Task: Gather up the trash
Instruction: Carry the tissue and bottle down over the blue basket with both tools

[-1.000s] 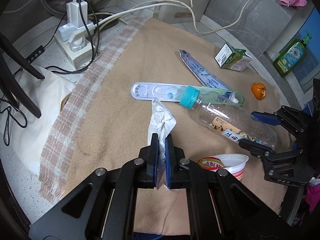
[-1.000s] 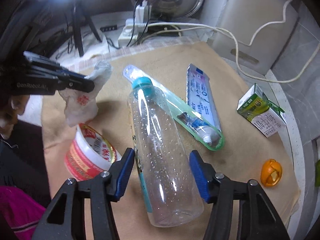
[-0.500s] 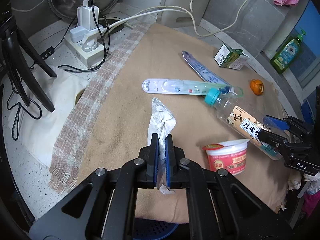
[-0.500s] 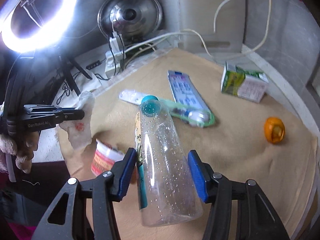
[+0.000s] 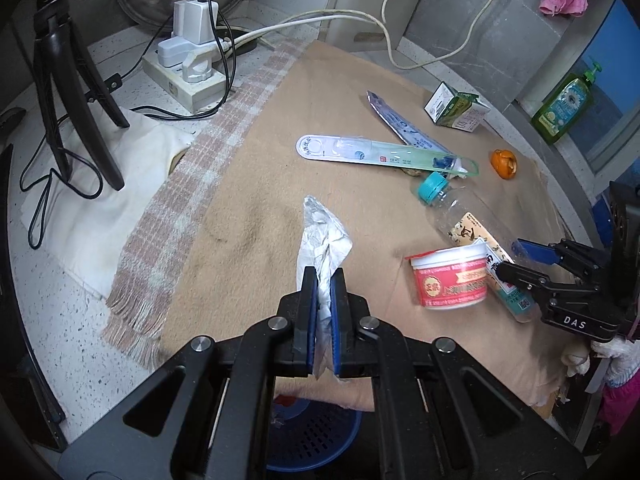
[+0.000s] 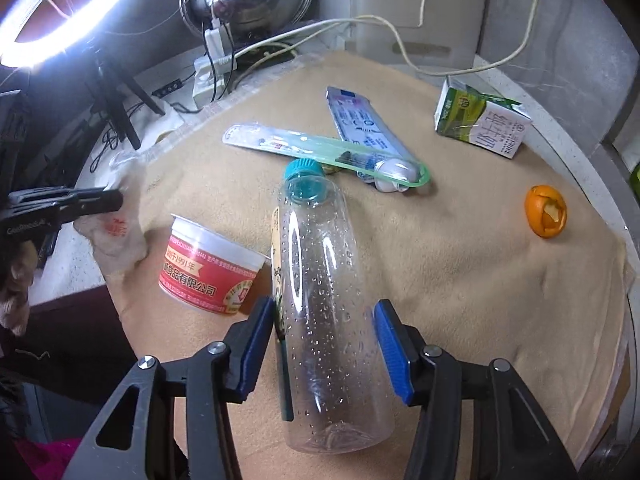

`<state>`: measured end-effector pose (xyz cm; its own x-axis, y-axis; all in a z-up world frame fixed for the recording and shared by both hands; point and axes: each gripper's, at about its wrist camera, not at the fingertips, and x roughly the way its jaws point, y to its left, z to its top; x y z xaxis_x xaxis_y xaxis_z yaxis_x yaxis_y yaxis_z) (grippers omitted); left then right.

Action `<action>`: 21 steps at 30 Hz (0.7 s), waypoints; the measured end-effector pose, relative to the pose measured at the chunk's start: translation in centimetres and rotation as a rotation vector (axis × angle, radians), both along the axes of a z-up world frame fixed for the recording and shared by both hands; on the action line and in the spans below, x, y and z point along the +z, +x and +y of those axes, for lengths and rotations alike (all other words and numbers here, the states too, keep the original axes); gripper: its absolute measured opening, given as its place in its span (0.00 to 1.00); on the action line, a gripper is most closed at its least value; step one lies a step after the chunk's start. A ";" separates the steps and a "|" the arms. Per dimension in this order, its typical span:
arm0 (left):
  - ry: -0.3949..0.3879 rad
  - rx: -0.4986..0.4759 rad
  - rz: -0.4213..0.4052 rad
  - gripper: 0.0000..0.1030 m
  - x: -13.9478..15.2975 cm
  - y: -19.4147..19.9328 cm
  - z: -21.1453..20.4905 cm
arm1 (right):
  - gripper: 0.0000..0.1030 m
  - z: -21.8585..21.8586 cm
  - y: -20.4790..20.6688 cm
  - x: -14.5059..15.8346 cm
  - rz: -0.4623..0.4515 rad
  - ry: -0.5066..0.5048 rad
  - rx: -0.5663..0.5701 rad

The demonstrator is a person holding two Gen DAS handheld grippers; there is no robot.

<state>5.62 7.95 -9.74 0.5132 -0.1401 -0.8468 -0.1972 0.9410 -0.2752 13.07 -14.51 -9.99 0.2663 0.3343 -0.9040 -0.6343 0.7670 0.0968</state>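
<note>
Two pieces of trash are in hand, but nothing can be seen to have been dropped yet. A crumpled white wrapper (image 5: 324, 240) is pinched between the closed jaws of the left hand-held gripper (image 5: 324, 316), raised above the tan cloth (image 5: 248, 220) that covers the table. Directly below that gripper, at the near edge of the table, a blue perforated basket (image 5: 316, 436) is partly visible — judged to be the bin, though its contents cannot be made out.

The clear plastic bottle (image 6: 324, 300) with the teal cap is gripped across its body by the right hand-held gripper (image 6: 326, 344), whose jaws stand about half open around it; the bottle appears lifted off the cloth, cap pointing away.

Left on the cloth are the red-and-white cup (image 6: 208, 272), the toothbrush pack (image 6: 320, 152), the flat blue-and-white packet (image 6: 364, 124) under it, the green drink carton (image 6: 484, 120) and, well apart, the orange peel (image 6: 546, 216). The task is judged to be early — most pieces are uncollected.
</note>
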 end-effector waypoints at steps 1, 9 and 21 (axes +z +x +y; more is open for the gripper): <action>0.000 -0.004 -0.004 0.03 0.2 -0.4 0.0 | 0.52 -0.2 -0.3 0.3 -0.005 0.012 -0.020; 0.028 -0.063 -0.027 0.03 1.5 -4.2 -0.1 | 0.51 -3.2 -3.9 2.7 -0.045 0.060 -0.129; -0.020 -0.143 0.019 0.03 0.1 -11.1 -1.4 | 0.51 -6.4 -12.7 7.7 -0.042 0.198 -0.204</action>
